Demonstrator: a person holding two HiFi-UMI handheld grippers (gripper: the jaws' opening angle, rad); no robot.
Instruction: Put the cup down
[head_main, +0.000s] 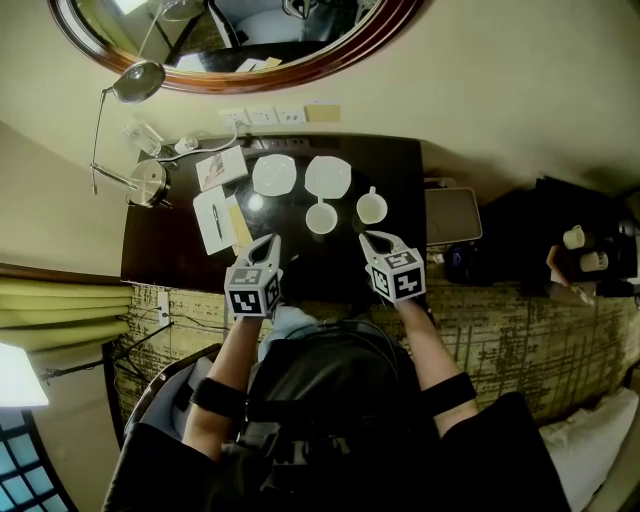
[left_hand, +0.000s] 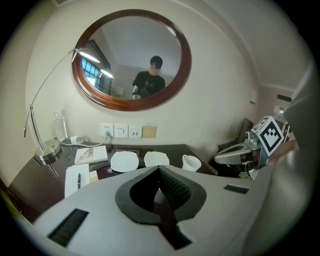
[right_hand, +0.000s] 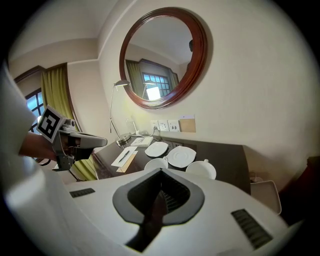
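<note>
Jaws pressed together on nothing on both left gripper (head_main: 268, 243) and right gripper (head_main: 373, 239), while left cup (head_main: 321, 218) and right cup (head_main: 371, 207) stand upright on the surface (head_main: 400, 165) just nearside of the saucers (head_main: 274, 174); risk: a forward drift of either closed tip topples one.

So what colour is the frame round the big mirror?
Dark reddish-brown, like polished wood. The mirror frame shows best in the left gripper view.

The desk (head_main: 397, 163) holds 2 cups (head_main: 321, 218), 2 saucers (head_main: 274, 174), notepad (head_main: 210, 222), perhaps booklet (head_main: 222, 167).
</note>
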